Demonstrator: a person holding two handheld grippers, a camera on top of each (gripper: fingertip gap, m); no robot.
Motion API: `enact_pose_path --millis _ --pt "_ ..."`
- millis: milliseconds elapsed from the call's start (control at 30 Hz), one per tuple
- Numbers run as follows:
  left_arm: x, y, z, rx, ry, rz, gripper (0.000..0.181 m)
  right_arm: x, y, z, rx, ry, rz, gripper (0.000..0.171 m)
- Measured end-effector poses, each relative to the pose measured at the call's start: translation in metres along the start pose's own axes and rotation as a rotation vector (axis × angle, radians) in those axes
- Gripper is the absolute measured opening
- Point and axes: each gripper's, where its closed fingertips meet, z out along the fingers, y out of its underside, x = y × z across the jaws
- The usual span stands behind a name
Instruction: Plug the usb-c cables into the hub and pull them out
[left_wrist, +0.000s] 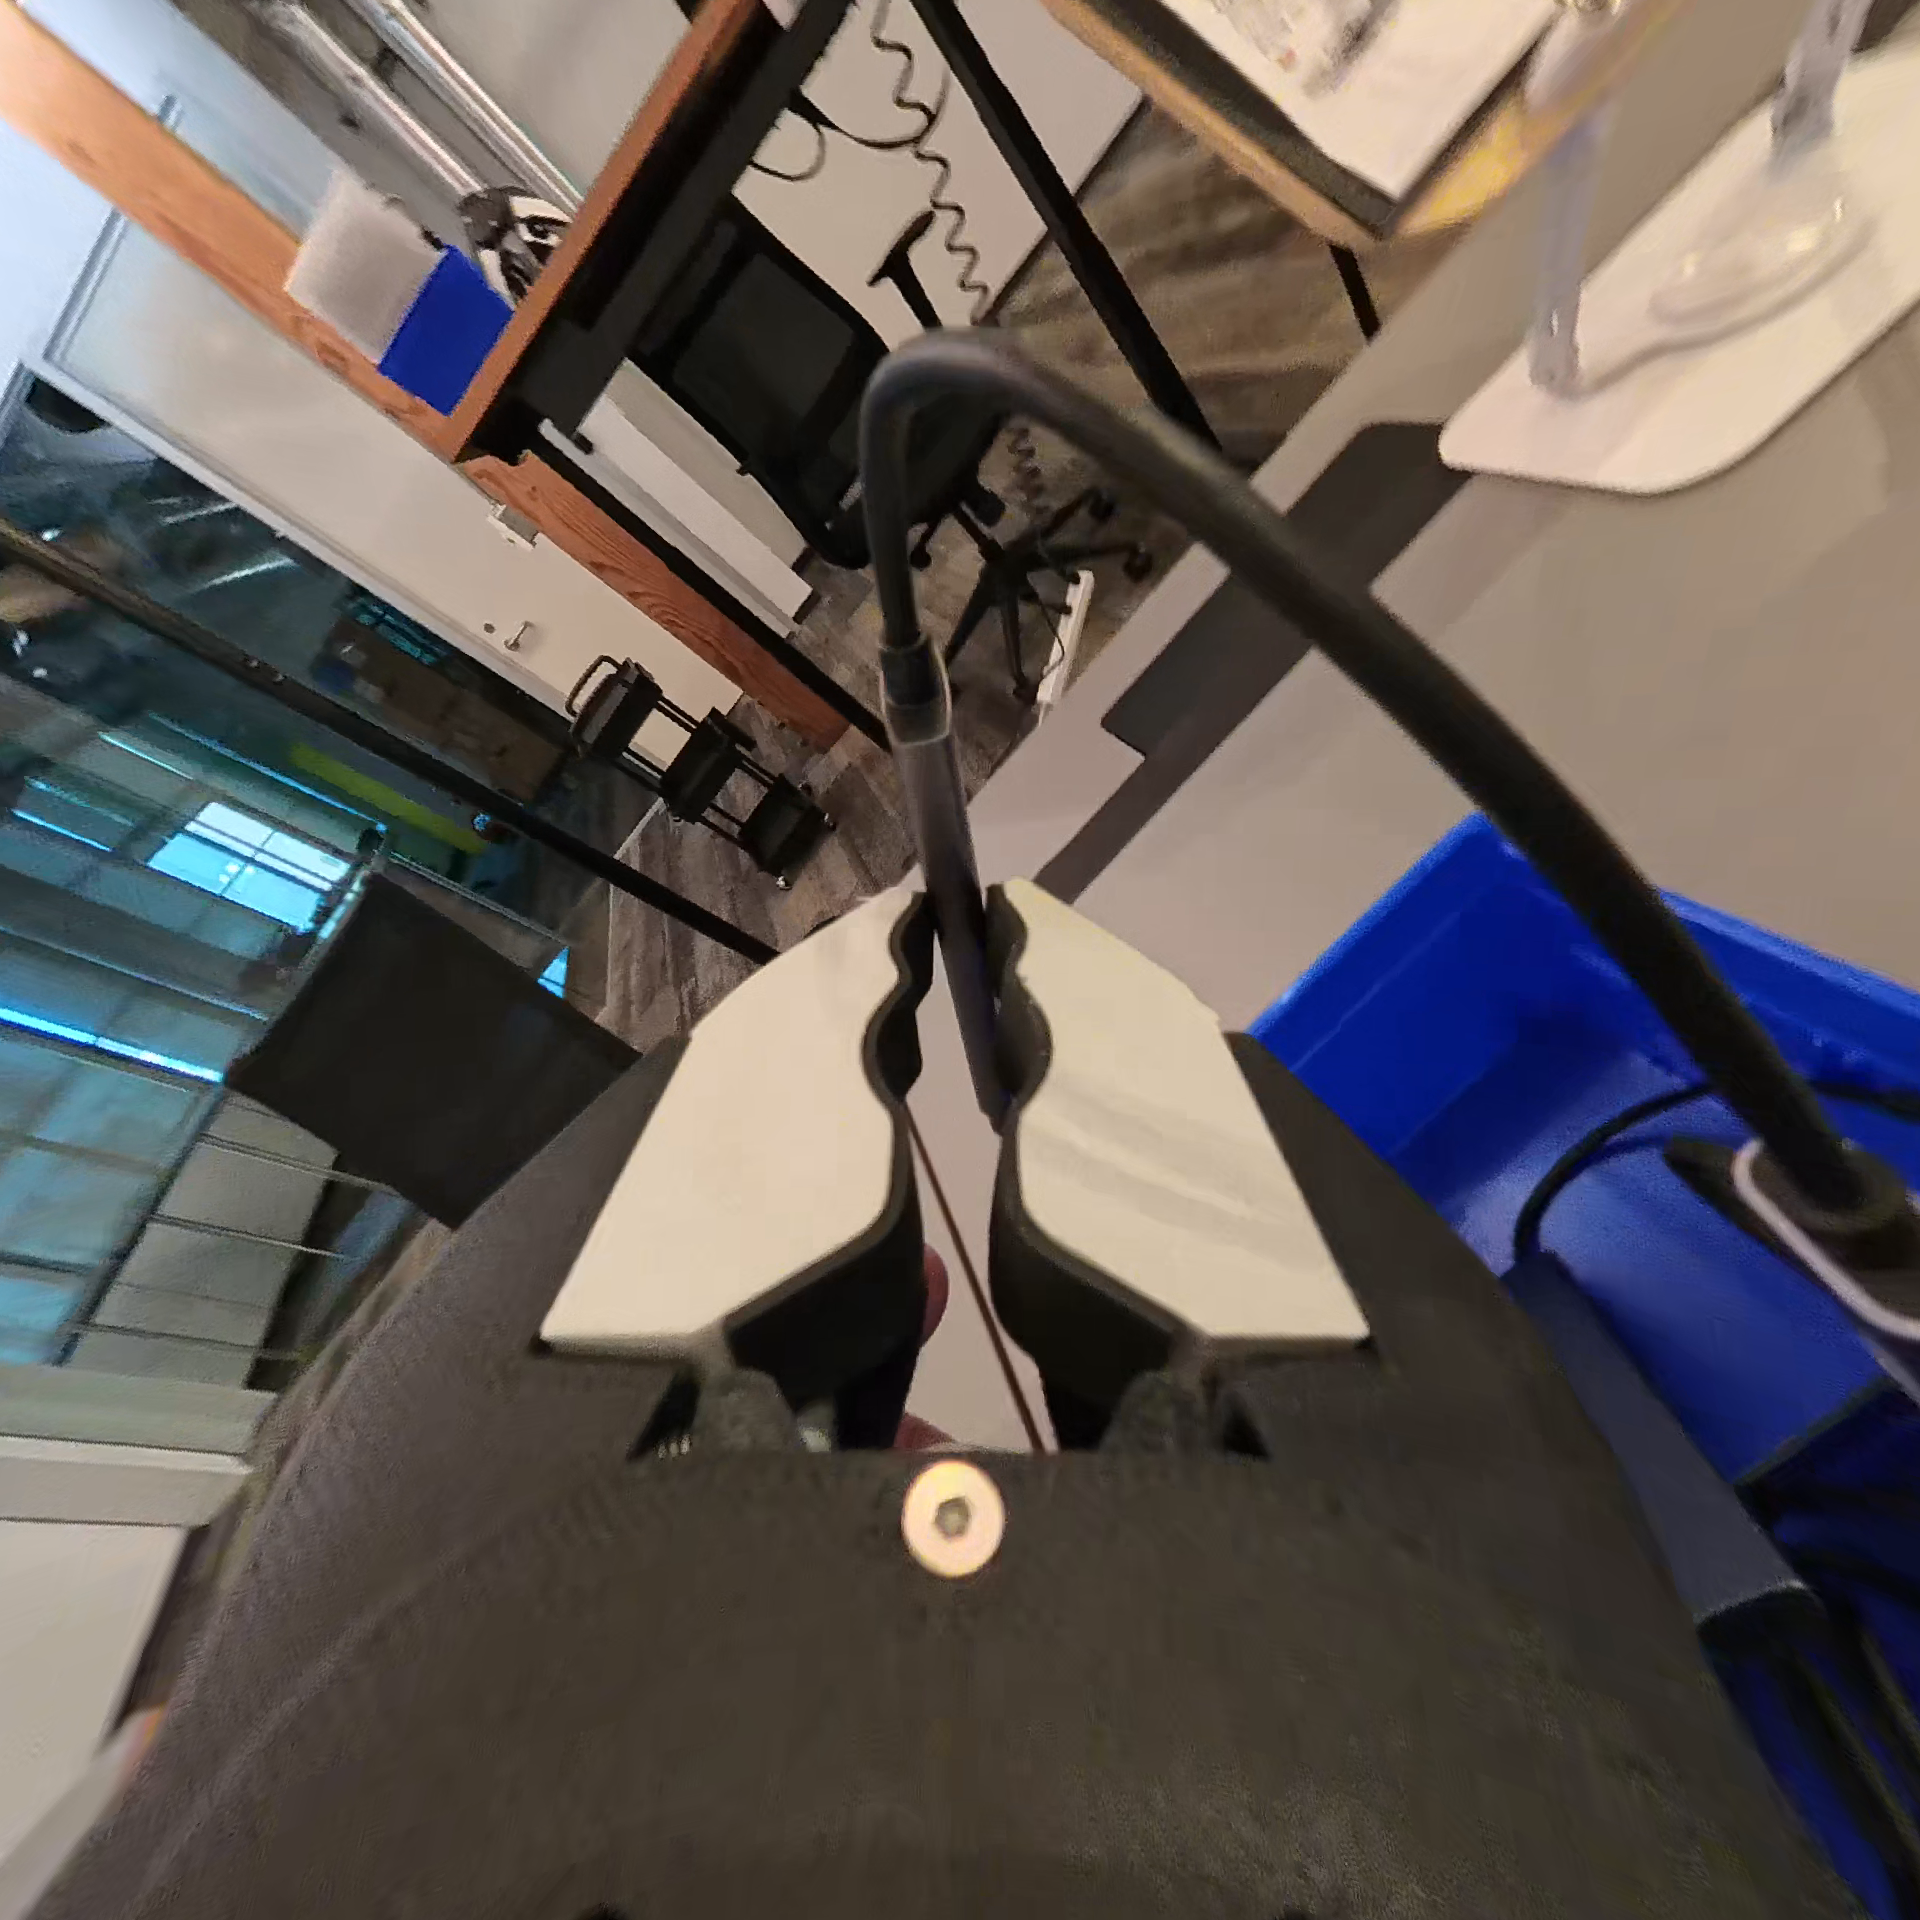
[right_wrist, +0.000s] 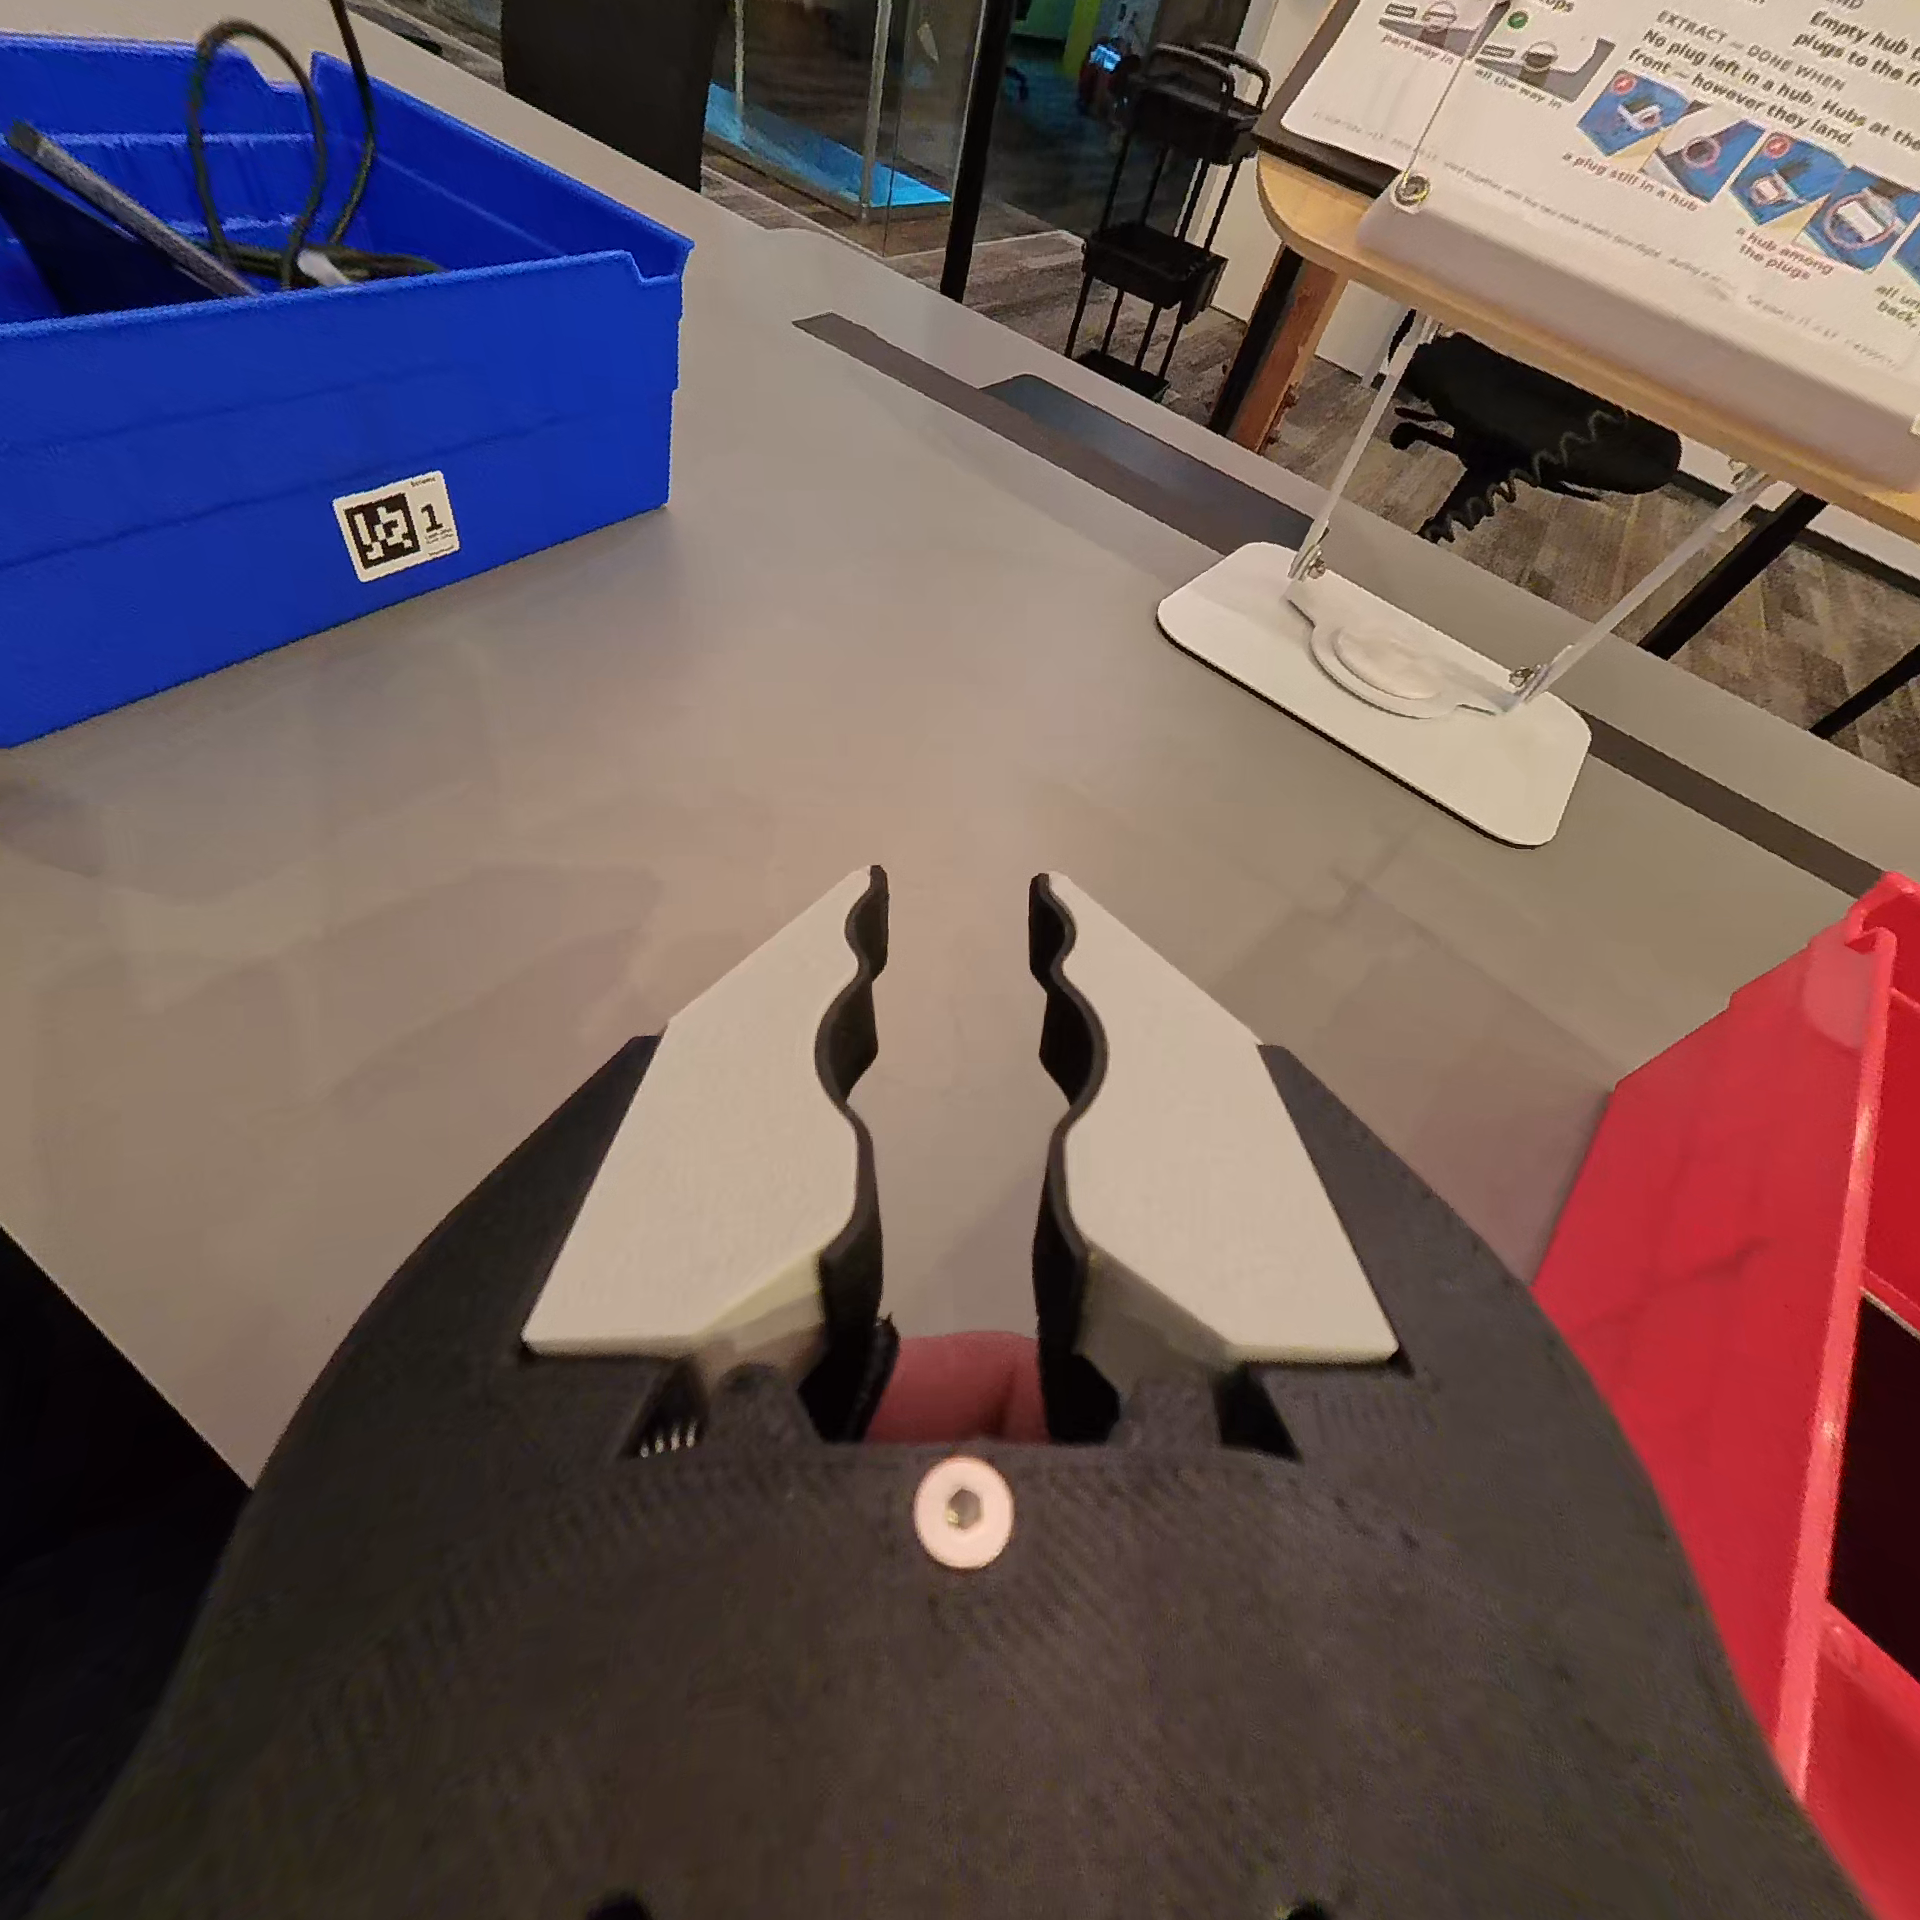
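Only the left wrist view shows the left gripper (left_wrist: 961, 925) clamped on a black cable (left_wrist: 1351, 623) arching into the blue bin (left_wrist: 1455, 1039). Meanwhile the right gripper (right_wrist: 958, 894) hangs apart, empty, over the grey surface (right_wrist: 831, 675) beside a red bin (right_wrist: 1714, 1247).

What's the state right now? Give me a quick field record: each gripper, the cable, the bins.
left gripper: shut on the black cable's plug end
black cable: arcs up from the fingers, bends back down to a hub-like piece over the blue bin
right gripper: open, empty, above the grey table
red bin: at its right
document stand: ahead right
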Motion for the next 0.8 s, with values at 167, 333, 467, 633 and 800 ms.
enact_pose_path --millis 167,333,467,633,800 --pt "-0.028 -0.022 -0.013 0.089 -0.031 -0.118 0.009 -0.001 0.001 0.0 -0.004 -0.001 -0.008 0.025" --pt "-0.042 -0.049 -0.021 0.148 -0.066 -0.103 0.009 -0.002 0.0 0.001 -0.003 -0.004 -0.007 0.025" --pt "-0.053 -0.063 -0.023 0.186 -0.092 -0.12 0.009 -0.002 0.0 0.0 -0.001 -0.005 -0.009 0.025" --pt "-0.071 -0.078 -0.028 0.232 -0.183 -0.112 0.009 0.0 0.0 -0.001 0.002 -0.003 -0.007 0.024" --pt "-0.084 -0.1 -0.031 0.289 -0.223 -0.122 0.008 0.0 -0.001 -0.001 0.005 -0.002 -0.005 0.025"
